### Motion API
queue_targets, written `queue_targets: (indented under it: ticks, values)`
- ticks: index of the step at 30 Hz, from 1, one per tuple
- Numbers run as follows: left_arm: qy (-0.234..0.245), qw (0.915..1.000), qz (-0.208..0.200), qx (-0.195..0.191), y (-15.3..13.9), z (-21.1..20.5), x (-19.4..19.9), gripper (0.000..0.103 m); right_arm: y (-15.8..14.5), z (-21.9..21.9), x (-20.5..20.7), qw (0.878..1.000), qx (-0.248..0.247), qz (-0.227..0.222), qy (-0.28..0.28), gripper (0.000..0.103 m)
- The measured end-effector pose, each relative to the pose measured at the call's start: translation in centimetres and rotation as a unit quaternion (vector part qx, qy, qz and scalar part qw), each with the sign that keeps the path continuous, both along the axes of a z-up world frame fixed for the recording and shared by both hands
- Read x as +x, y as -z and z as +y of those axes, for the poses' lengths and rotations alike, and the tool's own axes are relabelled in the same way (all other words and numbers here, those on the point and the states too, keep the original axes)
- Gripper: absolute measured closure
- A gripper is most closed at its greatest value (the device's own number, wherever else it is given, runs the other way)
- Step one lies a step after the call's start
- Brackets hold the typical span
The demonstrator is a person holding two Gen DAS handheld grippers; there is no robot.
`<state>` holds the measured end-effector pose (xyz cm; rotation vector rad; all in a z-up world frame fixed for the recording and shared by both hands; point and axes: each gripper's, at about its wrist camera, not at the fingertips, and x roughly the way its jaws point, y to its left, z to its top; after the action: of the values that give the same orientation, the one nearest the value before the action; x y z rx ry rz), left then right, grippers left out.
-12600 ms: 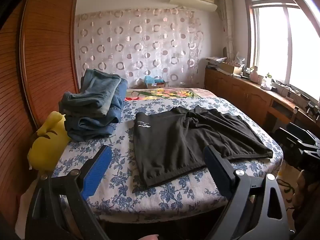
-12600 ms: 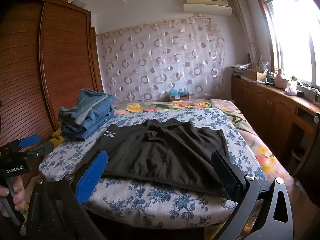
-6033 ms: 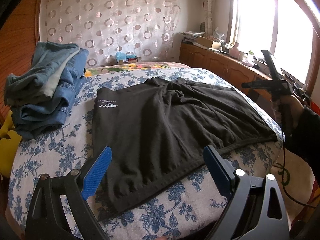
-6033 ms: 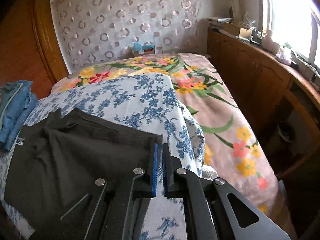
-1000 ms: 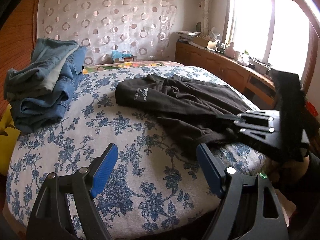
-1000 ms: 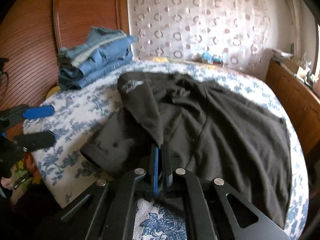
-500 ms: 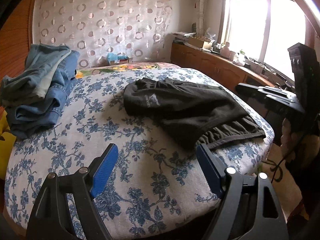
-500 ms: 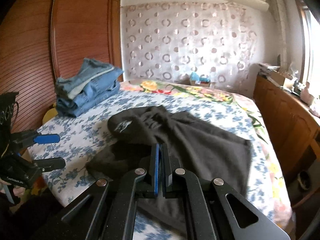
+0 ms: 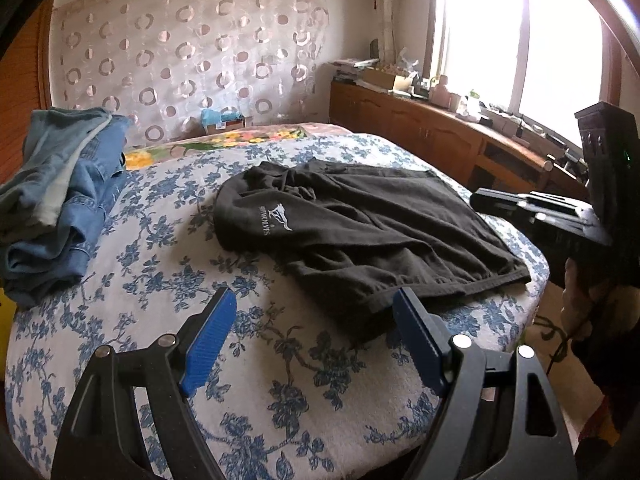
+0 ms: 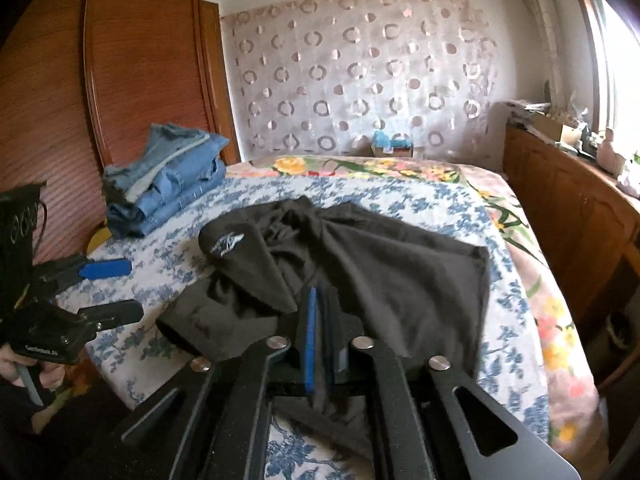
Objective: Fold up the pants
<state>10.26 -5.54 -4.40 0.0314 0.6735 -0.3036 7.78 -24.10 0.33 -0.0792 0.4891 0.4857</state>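
Both tools are empty: left gripper [image 9: 312,342] gapes, right gripper [image 10: 323,336] is parting, seemingly clear of the black pants [image 9: 360,232]; square edges before folding again.

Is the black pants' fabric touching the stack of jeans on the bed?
Apart. The left wrist view shows bare floral bedspread between the black pants and the stack of jeans.

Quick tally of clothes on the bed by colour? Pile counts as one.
Black pants: 1
Blue denim pile: 1 (garments inside cannot be counted apart)
Total: 2
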Motion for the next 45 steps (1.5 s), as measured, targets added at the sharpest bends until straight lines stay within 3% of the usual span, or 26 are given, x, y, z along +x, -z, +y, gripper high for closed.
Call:
queue_targets:
  ticks: [2, 15, 18, 23, 35, 42, 45]
  values:
    - [0.001, 1.0, 0.003, 0.006, 0.3, -0.3, 0.4, 0.022, 0.6, 0.6, 0.2, 1.0, -0.001, 0.009, -0.008, 0.071]
    - [0.0, 0.998, 0.059, 0.023, 3.2, -0.4, 1.3, 0.022, 2.3, 1.7, 3.2, 0.996, -0.042, 0.069, -0.031, 0.069]
    - [-0.001, 0.9977, 0.065, 0.02, 3.5, -0.4, 1.3, 0.022, 2.1, 2.2, 3.6, 0.996, -0.048, 0.069, -0.034, 0.076]
    - [0.002, 0.998, 0.061, 0.012, 3.7, -0.3, 1.1, 0.022, 2.4, 3.2, 3.9, 0.994, -0.07, 0.066, -0.049, 0.098]
    - [-0.009, 0.9996, 0.004, -0.025, -0.1, 0.7, -0.3, 0.022, -2.0, 1.3, 0.9, 0.998, -0.049, -0.02, -0.032, 0.1]
    - [-0.001, 0.9997, 0.019, -0.018, 1.0, 0.0, 0.3, 0.022, 1.9, 2.7, 2.1, 0.995, -0.087, 0.037, -0.036, 0.1]
    - [-0.002, 0.9996, 0.028, -0.009, 1.5, -0.3, 0.7, 0.022, 2.5, 3.1, 2.2, 0.995, -0.088, 0.04, -0.036, 0.097]
